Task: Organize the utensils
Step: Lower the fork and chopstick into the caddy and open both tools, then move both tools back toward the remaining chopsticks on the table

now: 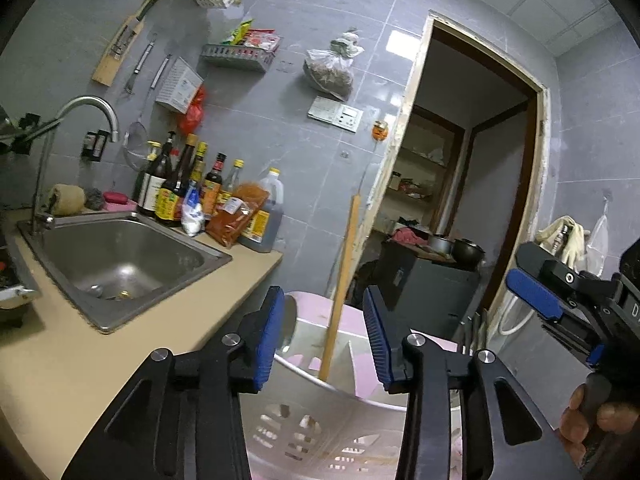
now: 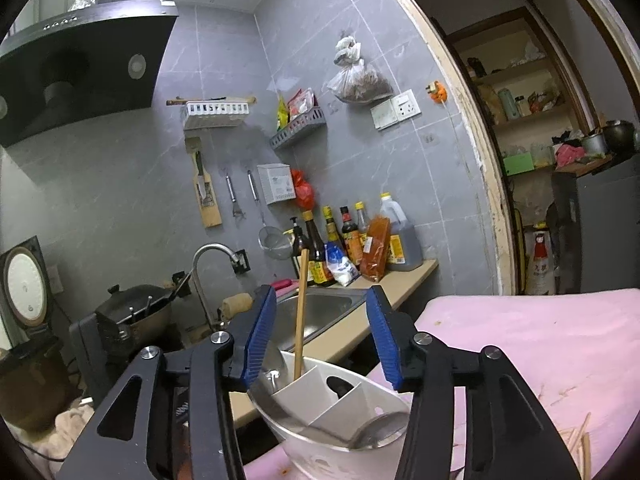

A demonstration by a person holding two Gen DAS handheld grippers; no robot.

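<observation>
1 chopstick, 1 holder

Steel sink set in tan bench, faucet arching over it. Bottles crowded behind sink, oil jug and red spice bag beside them. Bag of dried goods hanging on grey tile wall, near socket. Range hood upper left, wok and rice cooker below. Pink cloth lower right.
</observation>
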